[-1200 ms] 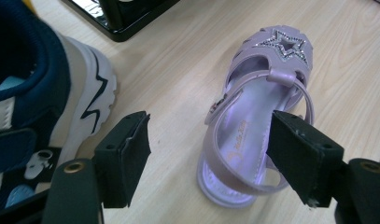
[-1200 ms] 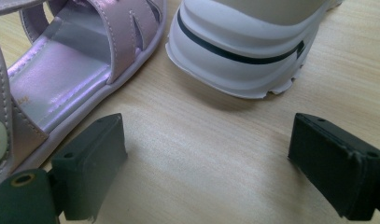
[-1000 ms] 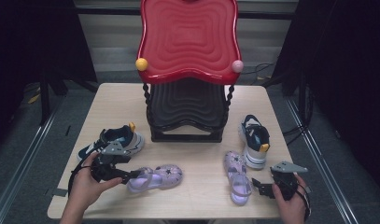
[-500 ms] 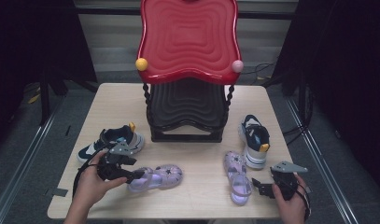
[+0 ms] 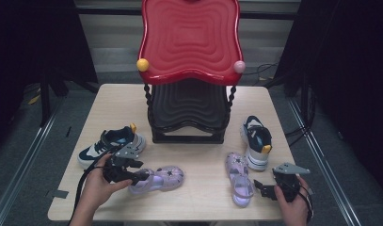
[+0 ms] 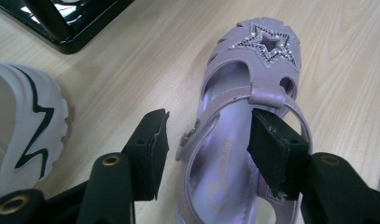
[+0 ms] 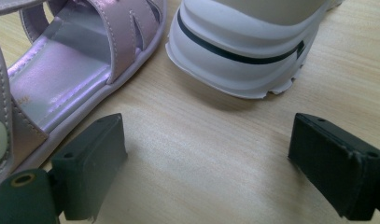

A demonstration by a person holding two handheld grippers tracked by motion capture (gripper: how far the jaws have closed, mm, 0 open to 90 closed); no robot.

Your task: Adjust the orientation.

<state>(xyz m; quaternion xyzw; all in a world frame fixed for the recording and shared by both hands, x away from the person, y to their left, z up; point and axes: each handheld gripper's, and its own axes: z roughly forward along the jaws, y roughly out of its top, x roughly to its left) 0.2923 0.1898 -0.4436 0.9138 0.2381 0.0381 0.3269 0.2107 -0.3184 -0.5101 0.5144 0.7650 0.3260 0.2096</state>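
A purple star sandal (image 5: 163,178) lies on the table's front left, toe to the right. My left gripper (image 5: 135,175) reaches its heel end. In the left gripper view the jaws straddle the sandal's (image 6: 234,88) ankle strap. They have just been closing; the right pad meets the strap, while the left pad stands a little apart from it. Its mate, a second purple sandal (image 5: 240,178), lies front right. My right gripper (image 5: 260,187) rests beside it, open over bare wood (image 7: 215,163) between that sandal (image 7: 71,74) and a white sneaker sole (image 7: 243,42).
A navy-and-white sneaker (image 5: 111,146) lies just behind my left gripper, and its mate (image 5: 257,141) sits behind the right sandal. A two-tier rack, with a red top shelf (image 5: 189,42) over a black one (image 5: 189,106), stands mid-table at the back.
The left gripper's jaws have narrowed around the sandal's heel strap, with the hand edging slightly right. The right hand and gripper have stayed put.
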